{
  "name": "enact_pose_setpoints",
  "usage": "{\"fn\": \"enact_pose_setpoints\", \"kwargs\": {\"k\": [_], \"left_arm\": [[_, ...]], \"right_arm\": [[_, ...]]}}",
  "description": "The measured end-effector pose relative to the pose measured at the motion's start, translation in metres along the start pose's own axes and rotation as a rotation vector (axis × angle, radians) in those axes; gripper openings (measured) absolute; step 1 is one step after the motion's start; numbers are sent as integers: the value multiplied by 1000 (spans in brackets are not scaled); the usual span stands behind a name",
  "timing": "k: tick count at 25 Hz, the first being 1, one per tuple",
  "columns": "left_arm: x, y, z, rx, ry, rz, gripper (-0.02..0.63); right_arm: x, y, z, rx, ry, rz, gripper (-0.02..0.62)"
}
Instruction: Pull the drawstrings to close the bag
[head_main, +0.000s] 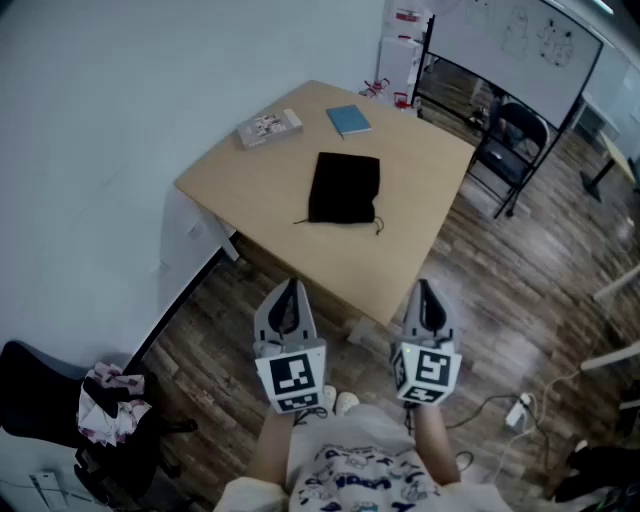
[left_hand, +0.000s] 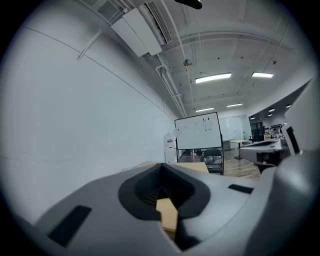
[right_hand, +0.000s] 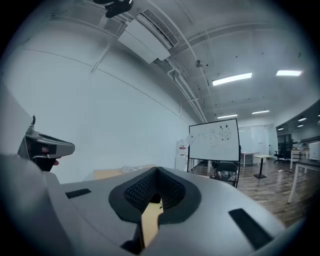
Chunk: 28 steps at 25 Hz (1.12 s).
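a pale wooden table is standing against a white wall in an office room with a plank floor, a whiteboard and a folding chair sitting beyond its far corner. the black bag is lying flat near the middle of the table, with a blue book and a small box resting well apart from it toward the far edge. the task is looking not yet begun: the bag is sitting wide and roughly rectangular, and its thin cords are trailing loose from the two near corners, so the mouth is probably on that near side and not yet drawn in. the left gripper and the right gripper are hovering side by side in front of the person, short of the table edge and well apart from the bag. both claws are sitting pinched together with nothing between them, so reaching in, taking one cord in each and pulling them outward is all remaining.
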<state>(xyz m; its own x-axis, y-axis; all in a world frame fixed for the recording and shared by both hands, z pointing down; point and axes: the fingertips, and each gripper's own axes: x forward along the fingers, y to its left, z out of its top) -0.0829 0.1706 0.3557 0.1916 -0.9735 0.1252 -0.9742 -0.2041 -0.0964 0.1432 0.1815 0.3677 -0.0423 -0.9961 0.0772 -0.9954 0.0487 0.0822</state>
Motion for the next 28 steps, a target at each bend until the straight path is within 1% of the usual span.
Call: {"fn": "enact_pose_setpoints", "kwargs": {"k": [12,16,19,23,28], "left_arm": [[20,-5,0,6,8,-10,-2],[30,-5,-4,3,23,0,-2],[35,-4,-15,-6,53,10,-2],[43,-4,-26,-12,84,25,-2],[70,7,-41,-8,119,33,-2]], "right_arm": [[17,-7,-3,-6,-7,2,0],[27,-14,-13,25,29,10,0],[37,-17,-27,53,68,32,2],[51,-23,-38,32,93,44,2],[82,-24,-50,17,122,42,2]]}}
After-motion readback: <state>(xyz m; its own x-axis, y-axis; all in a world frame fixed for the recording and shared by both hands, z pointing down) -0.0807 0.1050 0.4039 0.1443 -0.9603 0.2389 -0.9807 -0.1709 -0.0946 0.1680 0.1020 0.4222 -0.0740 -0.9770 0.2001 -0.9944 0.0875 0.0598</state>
